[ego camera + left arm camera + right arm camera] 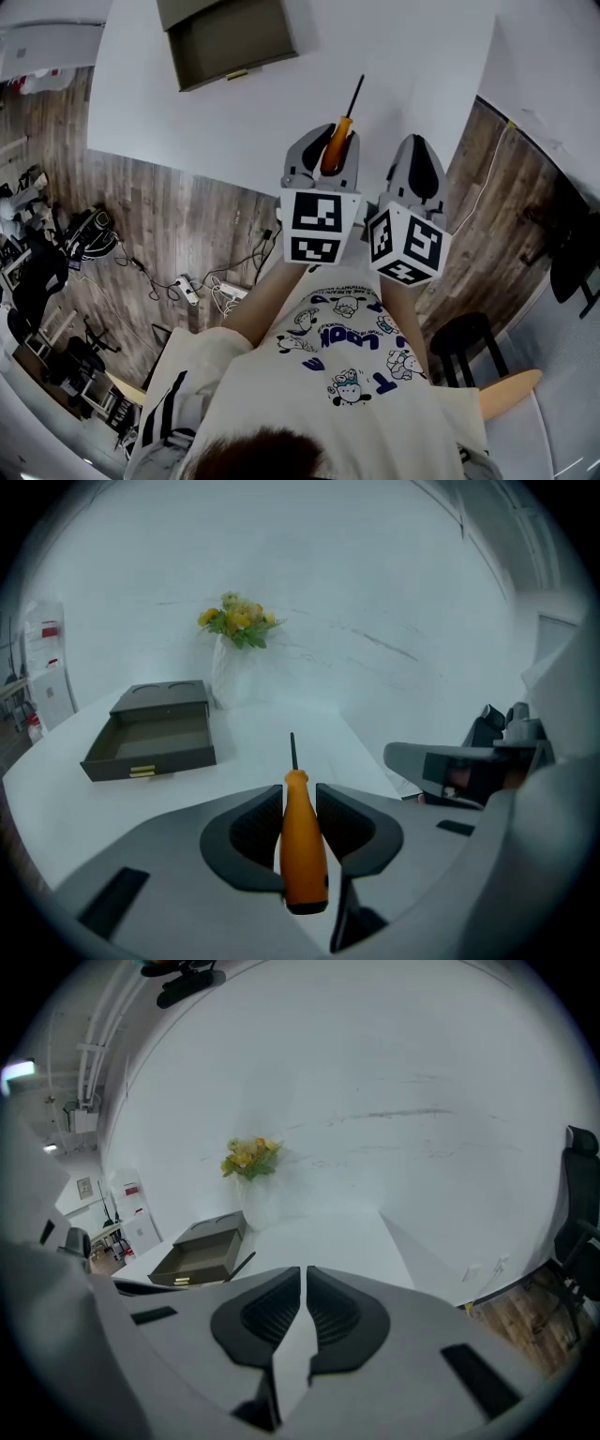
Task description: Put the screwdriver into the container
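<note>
Screwdriver (305, 855) is clamped by its orange handle in the left gripper (298, 799). The right gripper (303, 1283) is pinched together on nothing. The container (230, 37) sits at 11 o'clock in the head view, far edge cut off.

We hold both grippers side by side, close in front of our chest, tilted forward and down. Our left gripper (300, 803) is clamped on the orange handle of a screwdriver (303, 850), with a jaw pressing each side and the shaft pointing ahead past the tips. Our right gripper (303, 1283) holds nothing, and only a thin slit shows between its jaws. Our left forearm (272, 295) and right forearm (401, 298) reach out from the torso, nearly parallel. Each gripper's marker cube faces up towards our head.
</note>
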`<state>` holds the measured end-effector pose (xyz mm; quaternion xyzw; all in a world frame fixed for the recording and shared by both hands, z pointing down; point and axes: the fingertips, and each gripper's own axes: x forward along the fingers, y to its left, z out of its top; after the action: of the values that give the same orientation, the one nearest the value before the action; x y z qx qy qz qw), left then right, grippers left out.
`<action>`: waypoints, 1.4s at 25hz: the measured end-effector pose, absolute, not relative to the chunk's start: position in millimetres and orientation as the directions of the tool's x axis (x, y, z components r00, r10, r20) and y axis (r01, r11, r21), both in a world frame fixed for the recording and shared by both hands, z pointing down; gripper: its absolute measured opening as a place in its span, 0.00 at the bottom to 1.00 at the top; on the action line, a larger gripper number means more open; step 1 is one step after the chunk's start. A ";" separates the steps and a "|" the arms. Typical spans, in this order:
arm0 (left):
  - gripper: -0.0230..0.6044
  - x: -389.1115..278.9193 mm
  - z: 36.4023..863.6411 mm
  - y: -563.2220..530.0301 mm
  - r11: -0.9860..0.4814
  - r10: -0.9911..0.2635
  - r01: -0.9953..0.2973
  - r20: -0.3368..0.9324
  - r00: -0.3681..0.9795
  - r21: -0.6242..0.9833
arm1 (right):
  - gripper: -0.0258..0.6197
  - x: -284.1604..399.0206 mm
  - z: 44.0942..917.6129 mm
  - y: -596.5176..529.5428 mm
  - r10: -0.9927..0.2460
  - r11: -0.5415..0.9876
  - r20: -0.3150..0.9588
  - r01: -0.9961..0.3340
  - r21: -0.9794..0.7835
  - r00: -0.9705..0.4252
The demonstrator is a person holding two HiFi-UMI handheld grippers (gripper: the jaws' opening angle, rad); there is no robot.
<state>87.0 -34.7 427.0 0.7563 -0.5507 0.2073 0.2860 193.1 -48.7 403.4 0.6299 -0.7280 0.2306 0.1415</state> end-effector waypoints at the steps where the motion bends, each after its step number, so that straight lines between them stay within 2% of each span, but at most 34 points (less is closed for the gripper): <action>1: 0.22 84.6 422.4 -37.7 -0.221 -0.726 -0.954 0.620 0.298 0.201 | 0.10 189.7 399.7 -52.7 -0.855 0.115 0.487 -0.981 -0.159 -0.179; 20: 0.22 19.8 373.0 -47.4 -0.035 -0.839 -0.987 0.532 0.114 0.157 | 0.10 120.5 361.5 -76.1 -0.840 0.336 0.389 -0.925 -0.177 -0.379; 28: 0.22 -22.3 368.9 -56.6 -0.004 -0.845 -0.989 0.528 0.082 0.146 | 0.10 88.9 359.6 -83.7 -0.835 0.354 0.384 -0.919 -0.172 -0.393; 35: 0.22 -50.9 369.1 -74.9 -0.035 -0.840 -0.990 0.533 0.104 0.138 | 0.10 68.0 358.4 -100.0 -0.855 0.308 0.379 -0.934 -0.179 -0.354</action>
<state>-50.9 -74.9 369.1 0.7025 -0.6511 0.1552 0.2420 68.0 -100.0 358.4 0.5581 -0.8016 0.1860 0.1071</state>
